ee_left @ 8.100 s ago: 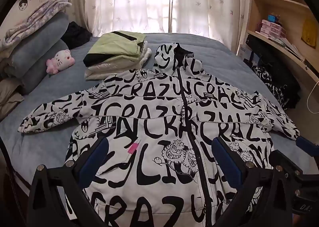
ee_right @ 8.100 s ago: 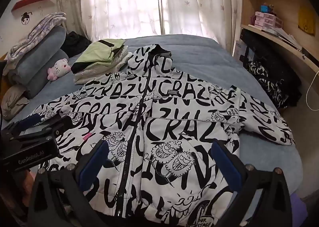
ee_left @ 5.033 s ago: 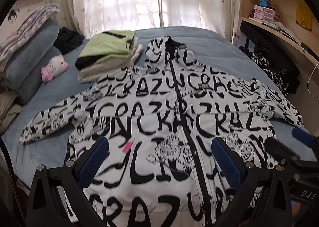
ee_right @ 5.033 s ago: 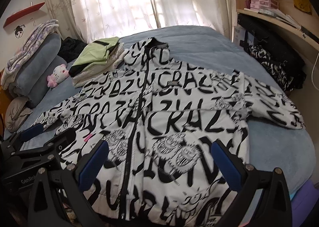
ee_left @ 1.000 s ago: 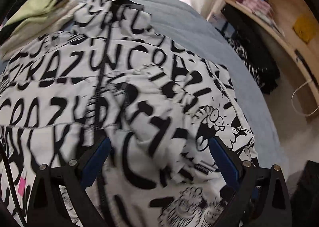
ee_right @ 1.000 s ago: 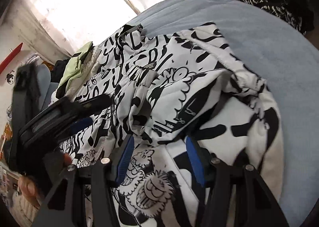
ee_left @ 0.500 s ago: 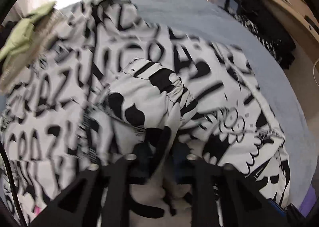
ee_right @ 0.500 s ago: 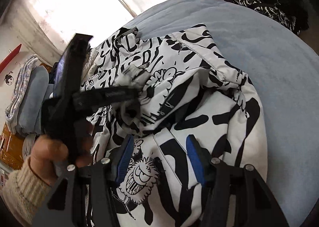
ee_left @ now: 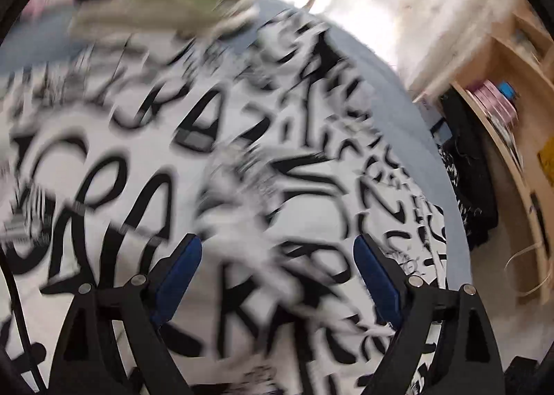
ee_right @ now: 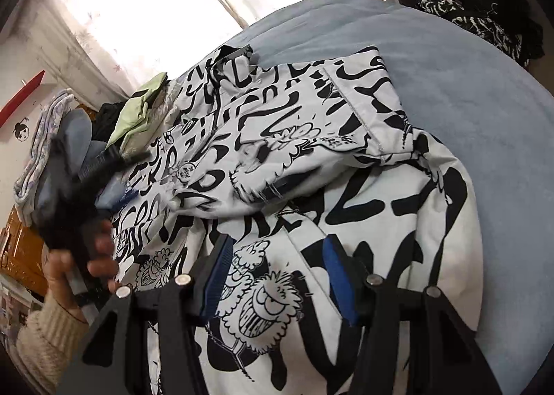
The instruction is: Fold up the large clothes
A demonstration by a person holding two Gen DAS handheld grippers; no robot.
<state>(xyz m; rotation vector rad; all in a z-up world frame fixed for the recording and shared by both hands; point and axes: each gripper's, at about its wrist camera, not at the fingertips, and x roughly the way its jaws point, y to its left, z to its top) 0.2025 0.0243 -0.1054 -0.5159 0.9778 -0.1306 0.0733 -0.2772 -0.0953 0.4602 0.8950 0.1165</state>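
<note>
Lying on 1 bed: 1 printed jacket, 2 grippers.

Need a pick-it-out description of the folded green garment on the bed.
Start at the blue bed under the curtained window. The big black-and-white lettered jacket lies across it; just past its hood sits the folded green garment. It is the only plain light-green piece, stacked on pale folded clothes.
</note>
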